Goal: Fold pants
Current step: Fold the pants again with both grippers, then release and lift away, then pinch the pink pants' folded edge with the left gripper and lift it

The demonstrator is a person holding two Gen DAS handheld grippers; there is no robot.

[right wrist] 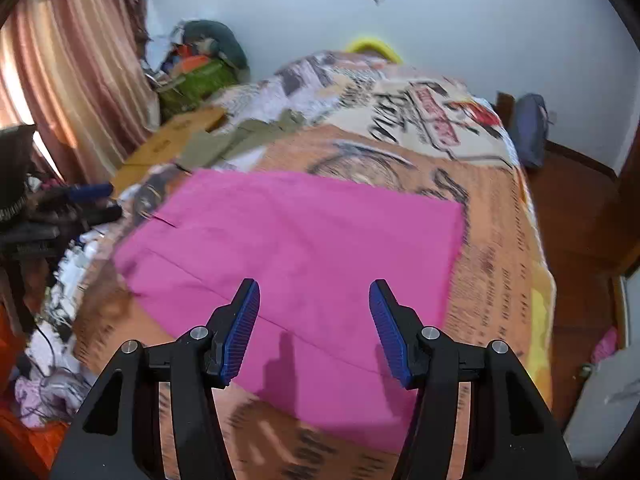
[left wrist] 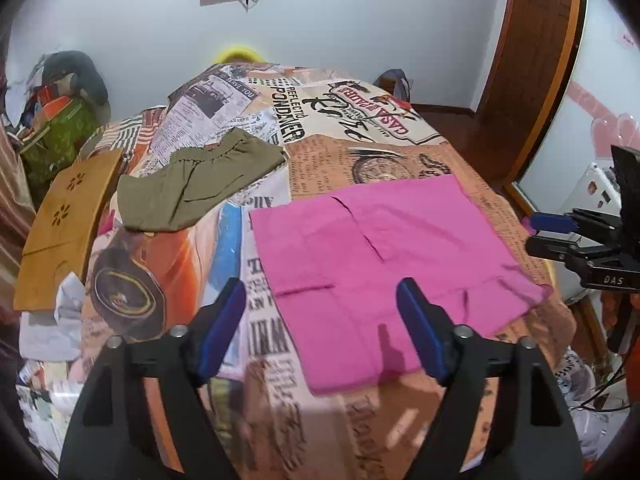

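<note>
pants [left wrist: 372, 256]: pink | shorts [left wrist: 200, 184]: olive | bedspread [left wrist: 360, 128]: newspaper print | gripper pads [right wrist: 240, 328]: blue

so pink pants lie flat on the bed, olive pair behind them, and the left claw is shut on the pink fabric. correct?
Not quite. The left claw is open, its blue pads spread above the pink pants and holding nothing, as the left wrist view shows. The rest holds: the pink pants lie flat on the bed, the olive pair behind them.

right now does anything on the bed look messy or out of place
The olive pants lie crumpled and askew at the far left of the bed. The pink pants lie flat and squared. Both grippers are open above them.
</note>
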